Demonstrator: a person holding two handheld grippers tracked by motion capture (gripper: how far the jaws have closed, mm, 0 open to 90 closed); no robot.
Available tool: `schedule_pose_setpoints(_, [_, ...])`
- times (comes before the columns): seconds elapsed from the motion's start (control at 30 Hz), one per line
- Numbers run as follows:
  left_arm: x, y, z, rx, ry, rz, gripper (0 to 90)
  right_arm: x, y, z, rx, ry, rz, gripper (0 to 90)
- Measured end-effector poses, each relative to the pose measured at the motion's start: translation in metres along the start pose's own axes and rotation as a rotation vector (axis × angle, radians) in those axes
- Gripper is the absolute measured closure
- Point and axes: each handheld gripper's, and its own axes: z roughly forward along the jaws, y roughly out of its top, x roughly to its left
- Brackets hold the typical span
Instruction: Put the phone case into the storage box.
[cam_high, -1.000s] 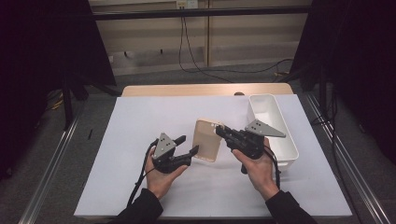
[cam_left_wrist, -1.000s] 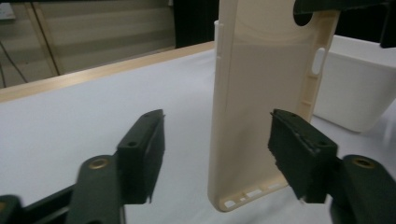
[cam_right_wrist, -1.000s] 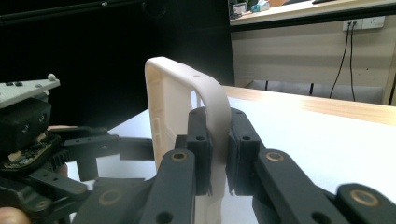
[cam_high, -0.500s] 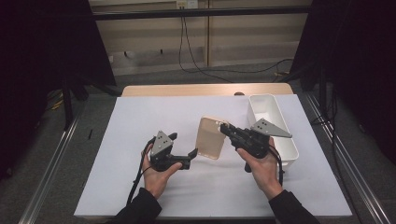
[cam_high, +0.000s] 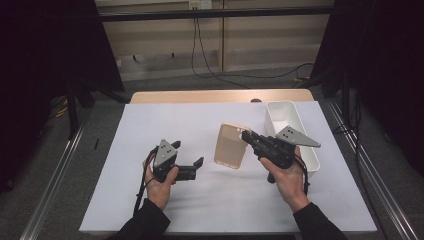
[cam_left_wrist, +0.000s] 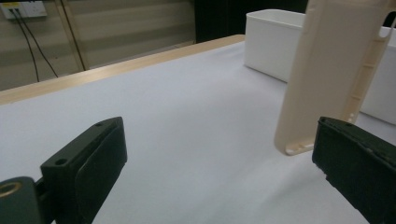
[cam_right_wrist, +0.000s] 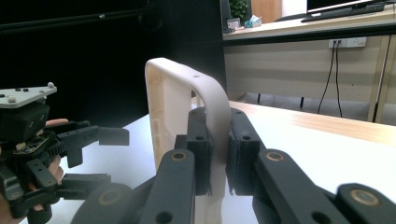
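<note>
One phone case (cam_high: 230, 145), beige, pinched at top edge by right gripper (cam_high: 246, 136), hanging upright just left of white bin (cam_high: 291, 134), long axis vertical. Left gripper (cam_high: 198, 164) further left of bin, jaws just spread wide, nothing between, pointing toward case's lower end.
</note>
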Motion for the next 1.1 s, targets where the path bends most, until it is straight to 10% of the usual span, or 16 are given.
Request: schedule_pose_setpoints(1.1, [0.026,-0.013,-0.044,-0.064,0.108,-0.054,3.5,-0.018,0.027,-0.021,-0.045,0.004,-0.053,81.2])
